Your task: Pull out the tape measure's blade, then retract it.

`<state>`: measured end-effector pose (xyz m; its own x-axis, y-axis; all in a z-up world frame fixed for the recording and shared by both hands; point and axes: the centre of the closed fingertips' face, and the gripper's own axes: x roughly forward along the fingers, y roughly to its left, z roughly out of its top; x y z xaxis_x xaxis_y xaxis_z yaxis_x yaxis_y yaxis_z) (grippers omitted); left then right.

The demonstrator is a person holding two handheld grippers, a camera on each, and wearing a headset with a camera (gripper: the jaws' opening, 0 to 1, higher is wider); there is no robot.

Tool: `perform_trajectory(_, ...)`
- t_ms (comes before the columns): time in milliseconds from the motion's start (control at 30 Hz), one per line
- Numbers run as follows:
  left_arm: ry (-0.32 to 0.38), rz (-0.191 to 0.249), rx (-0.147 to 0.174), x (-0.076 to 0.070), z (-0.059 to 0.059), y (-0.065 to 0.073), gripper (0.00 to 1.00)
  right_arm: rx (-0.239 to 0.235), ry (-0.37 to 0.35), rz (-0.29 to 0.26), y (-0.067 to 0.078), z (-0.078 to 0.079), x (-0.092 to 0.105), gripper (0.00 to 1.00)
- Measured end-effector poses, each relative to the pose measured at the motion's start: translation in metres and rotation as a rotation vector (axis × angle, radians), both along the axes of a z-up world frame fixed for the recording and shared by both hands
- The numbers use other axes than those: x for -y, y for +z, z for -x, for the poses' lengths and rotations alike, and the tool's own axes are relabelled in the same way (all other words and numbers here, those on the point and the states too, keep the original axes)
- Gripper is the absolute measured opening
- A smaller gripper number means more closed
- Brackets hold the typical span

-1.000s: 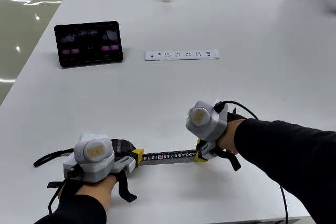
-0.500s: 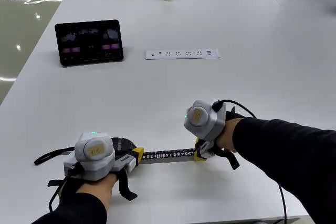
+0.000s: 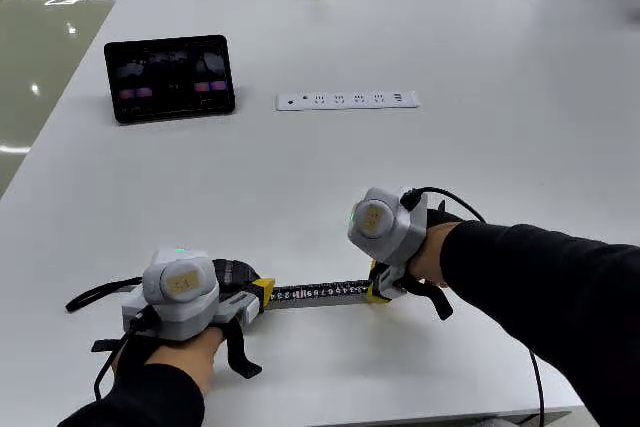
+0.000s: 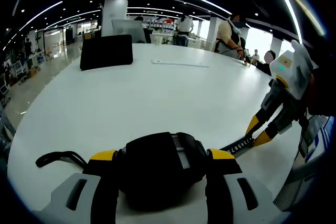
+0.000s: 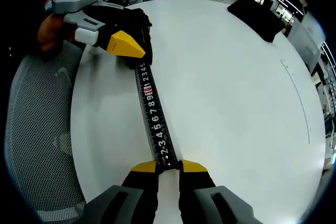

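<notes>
White table [image 3: 420, 37], blade [image 5: 155, 124] tip apparently between right jaws

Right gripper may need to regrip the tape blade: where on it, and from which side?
Its free end, coming in along its length from the side away from the case. The blade is a thin flat strip low over the table; the right gripper pinches that end now.

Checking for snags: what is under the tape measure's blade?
Bare white table lies under the blade. Its tip is covered by the right gripper, its root by the case in the left gripper.
</notes>
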<state>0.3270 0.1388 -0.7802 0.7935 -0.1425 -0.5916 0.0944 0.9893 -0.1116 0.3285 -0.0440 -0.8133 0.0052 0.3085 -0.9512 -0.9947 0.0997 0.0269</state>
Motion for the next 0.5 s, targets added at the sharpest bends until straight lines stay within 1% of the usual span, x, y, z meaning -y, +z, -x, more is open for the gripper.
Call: perform_trajectory(500, 0.000, 0.001, 0.000, 0.0004, 0.0002, 0.0005, 0.63, 0.001, 0.000, 0.001, 0.0001, 0.0005, -0.0028, 0.11)
